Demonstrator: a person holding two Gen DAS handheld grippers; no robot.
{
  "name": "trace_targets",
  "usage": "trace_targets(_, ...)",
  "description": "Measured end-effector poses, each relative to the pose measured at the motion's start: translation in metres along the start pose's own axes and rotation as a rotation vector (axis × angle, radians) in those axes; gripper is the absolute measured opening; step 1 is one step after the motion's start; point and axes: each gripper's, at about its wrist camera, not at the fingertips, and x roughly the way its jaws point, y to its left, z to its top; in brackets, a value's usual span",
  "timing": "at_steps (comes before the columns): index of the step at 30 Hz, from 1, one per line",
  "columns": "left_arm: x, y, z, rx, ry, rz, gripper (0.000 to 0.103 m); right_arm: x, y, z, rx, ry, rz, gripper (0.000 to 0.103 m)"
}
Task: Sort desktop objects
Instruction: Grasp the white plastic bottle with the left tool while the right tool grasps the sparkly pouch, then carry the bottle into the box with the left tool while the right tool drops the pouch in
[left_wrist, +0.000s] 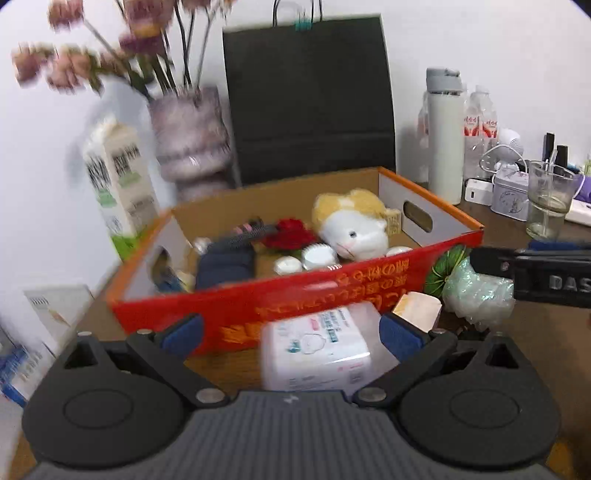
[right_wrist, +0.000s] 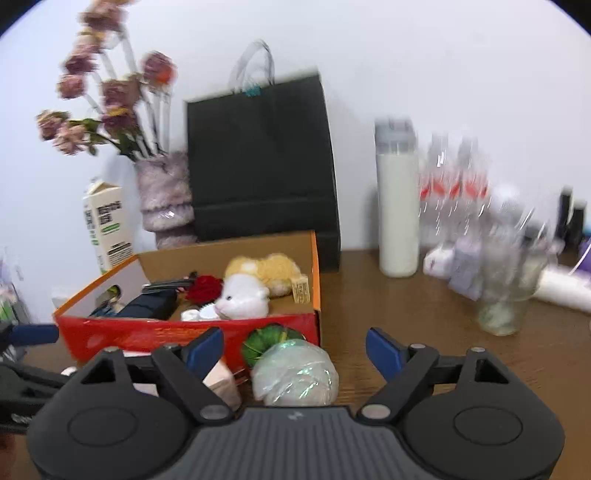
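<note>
- Here we held the left gripper (left_wrist: 291, 332) with its jaws apart around the tissue pack (left_wrist: 316, 350); the right pad looked just beside the pack, the left pad well off it, so we judged nothing was clamped yet.
- The pack lay on the desk (right_wrist: 424, 332) just in front of the box (left_wrist: 258, 302), a short lift from going in.
- We kept the right gripper (right_wrist: 295, 349) spread as well, with the wrapped ball (right_wrist: 295, 373) between its pads and untouched.
- Three more loose things sat by the box front: one ball, one green round thing (right_wrist: 267, 341) and one pale carton (left_wrist: 419, 308).
- In the box we counted one plush cat (left_wrist: 351, 221), one red rose (left_wrist: 290, 232), one dark pouch (left_wrist: 225, 267) and one brush (left_wrist: 251, 230); the small white cups (left_wrist: 317, 256) numbered at least three, though blur hid the rest.
- Behind stood one black bag (left_wrist: 310, 99), one vase (left_wrist: 188, 136) and one milk carton (left_wrist: 116, 181), probably parked at the wall to stay clear.
- At right we counted one flask (left_wrist: 445, 136) and one glass (left_wrist: 548, 199); the bottles were too blurred to count.
</note>
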Motion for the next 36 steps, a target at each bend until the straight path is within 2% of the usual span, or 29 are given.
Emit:
trace_targets(2,0.011,0.002,-0.001,-0.047,0.023,-0.067,0.103,0.02,-0.013,-0.004,0.089,0.053,0.019,0.073)
trace_targets(5,0.024,0.0,0.0,-0.064,0.047,-0.055,0.102,0.034,-0.024,-0.015,0.157,0.087,0.042,0.072)
trace_targets(6,0.026,0.0,0.0,-0.07,0.042,-0.068,0.098,0.038,-0.024,-0.018,0.153,0.107,0.041,0.07)
trace_targets(7,0.026,0.002,-0.001,-0.09,0.038,-0.086,0.088,0.039,-0.024,-0.02,0.147,0.12,0.039,0.064)
trace_targets(10,0.018,0.007,-0.002,-0.118,0.035,-0.111,0.087,0.037,-0.021,-0.023,0.138,0.113,0.045,0.045)
trace_targets(13,0.004,0.008,-0.005,-0.118,0.008,-0.112,0.086,0.034,-0.02,-0.024,0.133,0.107,0.059,0.038)
trace_targets(17,-0.029,0.013,-0.003,-0.098,-0.066,-0.114,0.086,0.016,-0.02,-0.023,0.122,0.027,0.062,0.036)
trace_targets(20,-0.055,0.025,0.003,-0.13,-0.118,-0.128,0.085,-0.01,-0.017,-0.017,0.1,-0.072,0.078,0.036)
trace_targets(23,-0.071,0.046,0.023,-0.164,-0.17,-0.134,0.085,-0.032,-0.013,-0.002,0.097,-0.144,0.093,0.036)
trace_targets(25,-0.071,0.061,0.044,-0.19,-0.182,-0.109,0.084,-0.038,-0.006,0.015,0.061,-0.16,0.066,0.036)
trace_targets(26,-0.067,0.068,0.055,-0.204,-0.184,-0.09,0.061,-0.038,-0.002,0.024,0.048,-0.156,0.06,0.036)
trace_targets(27,-0.06,0.075,0.067,-0.215,-0.174,-0.076,0.052,-0.036,0.0,0.034,0.042,-0.146,0.059,0.036)
trace_targets(28,-0.05,0.082,0.076,-0.237,-0.153,-0.081,0.05,-0.031,0.003,0.044,0.04,-0.137,0.055,0.036)
trace_targets(30,-0.026,0.091,0.089,-0.278,-0.118,-0.125,0.051,-0.014,0.009,0.061,0.022,-0.095,0.037,0.036)
trace_targets(31,-0.014,0.092,0.092,-0.283,-0.108,-0.122,0.05,-0.004,0.013,0.067,0.022,-0.08,0.024,0.036)
trace_targets(34,0.02,0.091,0.09,-0.282,-0.033,-0.05,0.049,0.026,0.021,0.075,0.038,-0.051,0.029,0.036)
trace_targets(36,0.024,0.093,0.079,-0.252,0.018,-0.077,0.068,0.04,0.026,0.07,0.03,-0.035,0.036,0.036)
